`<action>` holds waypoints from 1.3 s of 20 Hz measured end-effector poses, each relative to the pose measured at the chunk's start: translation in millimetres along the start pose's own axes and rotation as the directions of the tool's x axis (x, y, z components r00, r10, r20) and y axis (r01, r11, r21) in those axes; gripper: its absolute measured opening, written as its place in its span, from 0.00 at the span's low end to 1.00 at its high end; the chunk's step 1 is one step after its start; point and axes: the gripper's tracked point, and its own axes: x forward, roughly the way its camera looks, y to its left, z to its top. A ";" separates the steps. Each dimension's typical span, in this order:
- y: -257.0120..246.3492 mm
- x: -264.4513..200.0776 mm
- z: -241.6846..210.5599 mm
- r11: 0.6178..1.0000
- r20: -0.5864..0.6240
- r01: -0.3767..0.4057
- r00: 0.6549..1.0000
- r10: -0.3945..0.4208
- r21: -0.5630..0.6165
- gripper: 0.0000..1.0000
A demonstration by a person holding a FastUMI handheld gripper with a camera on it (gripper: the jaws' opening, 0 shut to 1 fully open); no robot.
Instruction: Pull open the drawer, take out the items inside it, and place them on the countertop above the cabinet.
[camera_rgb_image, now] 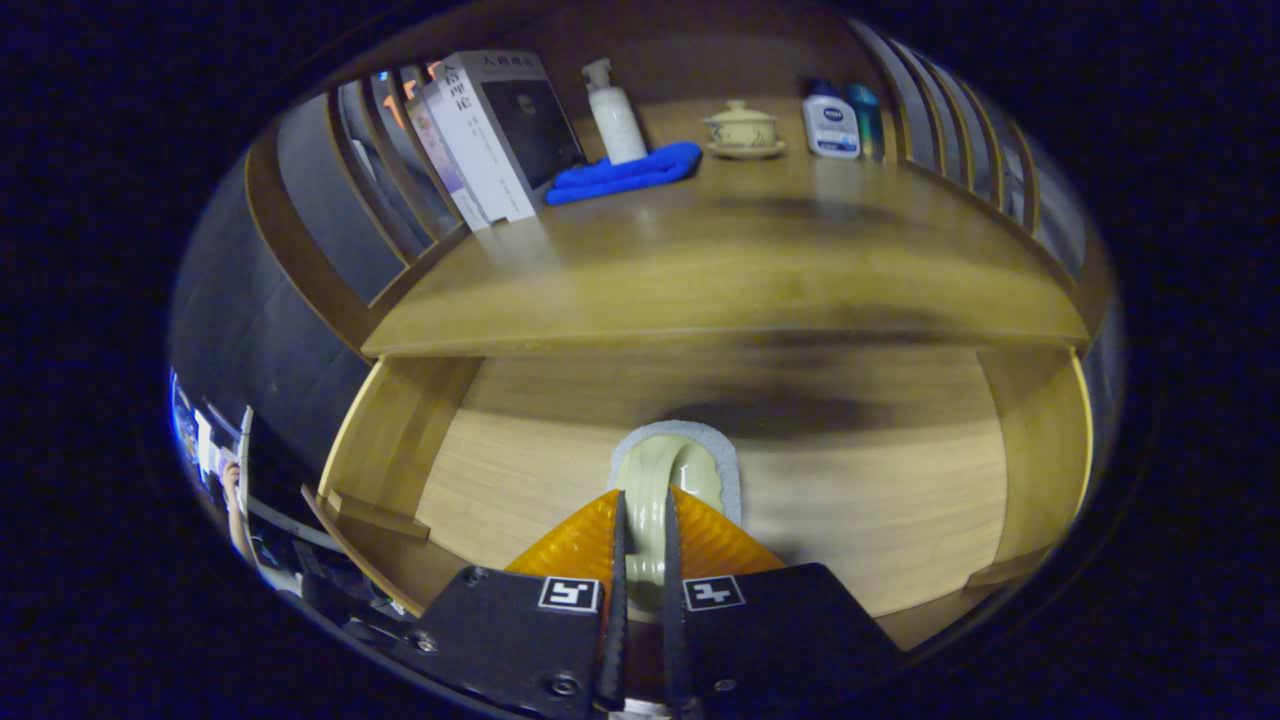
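Observation:
My gripper (645, 500) is shut on a pale green glazed item (665, 465) with a rounded rim; both fingers press its sides. A grey edge (725, 455) curves around the far side of it. I cannot tell the item's full shape, since the fingers hide its lower part. It hangs over the open wooden drawer (880, 500), whose bare floor spreads beyond and to both sides of the fingers. Above and beyond the drawer runs the wooden countertop (720, 270) of the cabinet.
At the back of the countertop stand leaning books (490, 130), a white pump bottle (615, 115), a folded blue cloth (625, 172), a lidded tea cup on a saucer (741, 128), a white-and-blue bottle (830, 120) and a blue can (865, 120). Slatted rails close both sides.

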 end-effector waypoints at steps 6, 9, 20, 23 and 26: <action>19.7 -52.5 34.3 0.997 0.087 -0.061 0.994 0.064 -0.045 0.17; 27.7 -64.9 55.3 0.994 0.120 -0.113 0.986 0.112 0.003 0.17; 33.6 -79.3 81.6 0.984 0.179 -0.173 0.970 0.163 0.041 0.13; 46.1 -75.4 109.9 0.953 0.247 -0.282 0.937 0.249 0.110 0.13; 43.9 -56.4 142.8 0.890 0.321 -0.390 0.896 0.307 0.237 0.13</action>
